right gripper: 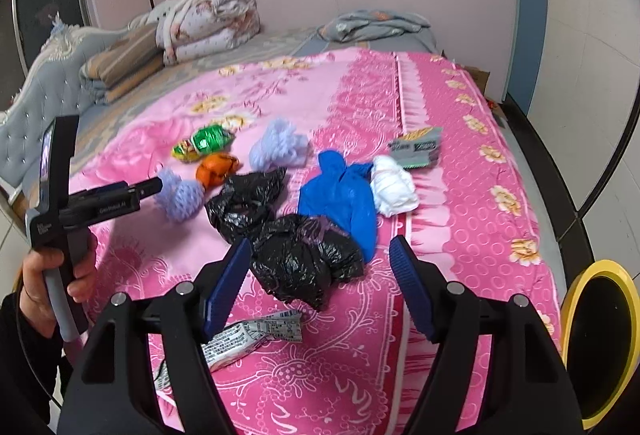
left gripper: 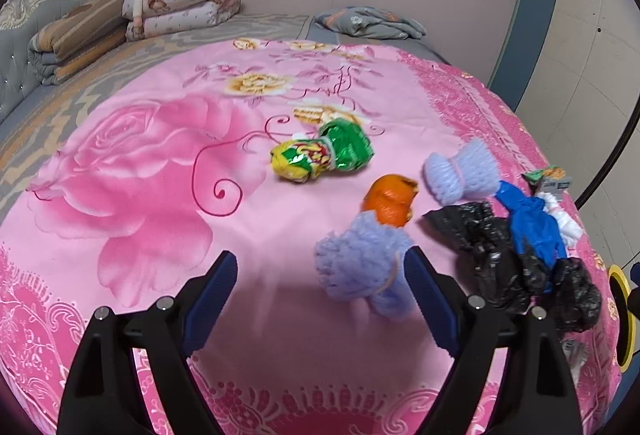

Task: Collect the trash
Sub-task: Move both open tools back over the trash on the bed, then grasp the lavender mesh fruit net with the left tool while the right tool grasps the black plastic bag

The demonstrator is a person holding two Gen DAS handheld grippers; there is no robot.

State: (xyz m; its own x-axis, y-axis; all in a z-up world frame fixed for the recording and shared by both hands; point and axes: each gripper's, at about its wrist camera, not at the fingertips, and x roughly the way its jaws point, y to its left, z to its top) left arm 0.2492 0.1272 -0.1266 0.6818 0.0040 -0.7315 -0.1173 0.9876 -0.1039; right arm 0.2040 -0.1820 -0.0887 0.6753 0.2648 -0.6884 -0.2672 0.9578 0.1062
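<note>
Several pieces of trash lie on the pink floral bedspread (right gripper: 460, 171). At the far left the left gripper (left gripper: 320, 275) has its jaws wide apart above the cover; a lilac foam fruit net (left gripper: 360, 267) lies just beside its right finger, whether touching I cannot tell. Behind it is an orange peel (left gripper: 390, 203), and further back a green and yellow snack wrapper (left gripper: 320, 155). A second foam net (right gripper: 280, 145) lies to the right of the peel. Then come a crumpled black plastic bag (right gripper: 292, 247), a blue glove (right gripper: 344, 195), a white tissue wad (right gripper: 394, 189) and a grey packet (right gripper: 418, 149). The right gripper (right gripper: 320, 283) hangs with jaws wide over the black bag. A yellow-rimmed bin (right gripper: 600, 343) stands at the bed's right edge.
</note>
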